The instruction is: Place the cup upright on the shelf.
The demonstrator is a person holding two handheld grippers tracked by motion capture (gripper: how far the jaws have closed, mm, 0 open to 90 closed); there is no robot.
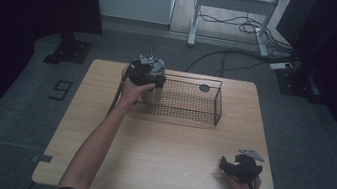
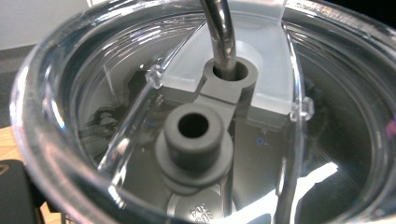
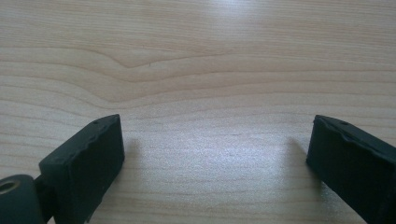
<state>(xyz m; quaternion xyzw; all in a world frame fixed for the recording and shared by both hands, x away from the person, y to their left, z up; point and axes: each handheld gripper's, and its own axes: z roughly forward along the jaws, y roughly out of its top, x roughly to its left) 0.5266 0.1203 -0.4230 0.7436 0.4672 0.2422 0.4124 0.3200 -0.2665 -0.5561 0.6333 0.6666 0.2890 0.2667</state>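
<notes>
A steel tumbler [image 1: 152, 93] with a clear lid [image 2: 42, 140] and a metal straw [image 2: 219, 32] stands upright at the left end of a black wire basket [image 1: 218, 104]. My left gripper [image 1: 145, 71] sits on top of the tumbler, shut on its rim. The camera there looks straight down onto the lid and its grey stopper [image 2: 194, 140], and one black jaw shows at the lower left, outside the rim. My right gripper [image 1: 225, 163] rests low over the bare wood near the table's front right corner. Its jaws stand wide apart with nothing between them [image 3: 215, 154].
A small dark round thing [image 1: 204, 87] lies at the back of the basket. The wooden table [image 1: 162, 154] has bare room in front of the basket. Cables and a desk frame [image 1: 234, 13] lie on the floor beyond.
</notes>
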